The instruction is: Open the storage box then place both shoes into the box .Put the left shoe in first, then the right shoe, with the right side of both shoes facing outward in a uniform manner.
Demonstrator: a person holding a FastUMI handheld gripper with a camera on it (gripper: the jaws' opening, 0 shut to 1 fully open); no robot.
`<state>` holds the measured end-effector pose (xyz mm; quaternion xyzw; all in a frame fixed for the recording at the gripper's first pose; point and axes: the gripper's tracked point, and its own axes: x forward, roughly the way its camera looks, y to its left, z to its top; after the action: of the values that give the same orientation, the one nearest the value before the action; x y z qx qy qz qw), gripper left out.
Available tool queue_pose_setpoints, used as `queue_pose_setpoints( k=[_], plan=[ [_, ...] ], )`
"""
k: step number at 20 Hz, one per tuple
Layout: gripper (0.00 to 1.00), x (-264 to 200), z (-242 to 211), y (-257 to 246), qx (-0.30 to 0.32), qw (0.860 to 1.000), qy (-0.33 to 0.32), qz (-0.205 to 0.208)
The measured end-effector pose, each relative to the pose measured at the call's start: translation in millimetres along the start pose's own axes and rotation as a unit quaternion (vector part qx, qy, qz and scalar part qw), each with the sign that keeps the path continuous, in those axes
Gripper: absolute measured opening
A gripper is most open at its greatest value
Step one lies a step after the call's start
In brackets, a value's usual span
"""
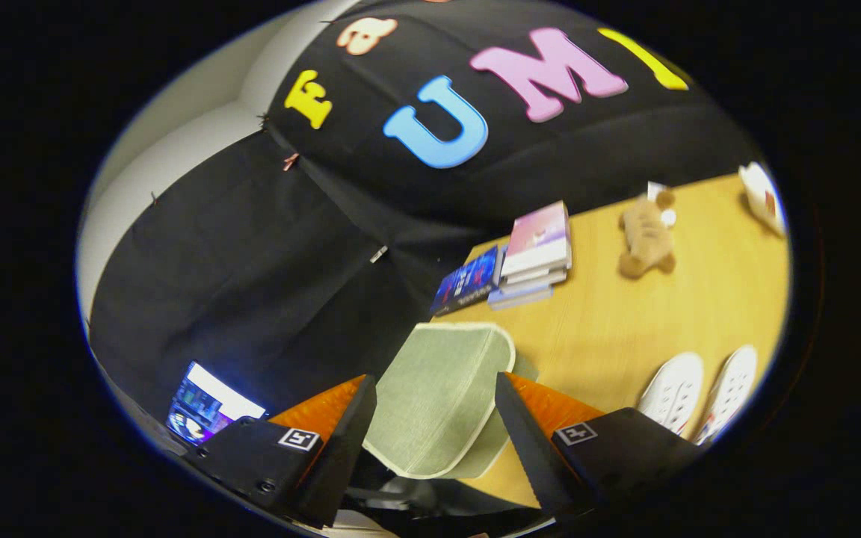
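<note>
Landmark: the pale grey-green fabric lid with a cream piped edge [442, 396], raised from the storage box; all places below are given from it.
Jaws: the gripper [436, 441] is seen with its two fingers spread wide, one to each side of the lid; no pressing contact can be made out, so the jaws are judged released, not clamped on anything.
Lid and jaws: the lid lies between the fingers and just ahead of them, tilted up and away; its long axis runs roughly along the fingers' line.
Box body: hidden below the lid; how far it is open cannot be told.
Shoes: a pair of white lace-up sneakers [699, 392] rests on the light wooden bench [610, 329], well to the right of the lid and beyond the right finger, side by side; which is the left shoe cannot be told.
Coming move: a swing rightward from the lid toward the shoes is judged necessary.
Other things: a stack of books [535, 258] and a small brown teddy bear [647, 235] lie beyond the lid.
</note>
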<state>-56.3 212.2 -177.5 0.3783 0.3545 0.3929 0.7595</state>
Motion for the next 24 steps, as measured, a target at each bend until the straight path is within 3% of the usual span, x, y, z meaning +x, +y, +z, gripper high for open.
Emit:
queue_pose_setpoints(
  k=[5, 9, 15, 22, 24],
  plan=[
    [0.98, 40, -62, -40, 0.115, 0.99, 0.072, 0.027],
    [0.97, 60, -79, -56, 0.193, 0.975, 0.093, 0.058],
    [0.97, 76, -91, -60, 0.237, 0.962, 0.111, 0.082],
    [0.95, 80, -94, -36, 0.29, 0.937, 0.123, 0.15],
    [0.68, 85, -96, -36, 0.31, 0.93, 0.127, 0.152]
  ],
)
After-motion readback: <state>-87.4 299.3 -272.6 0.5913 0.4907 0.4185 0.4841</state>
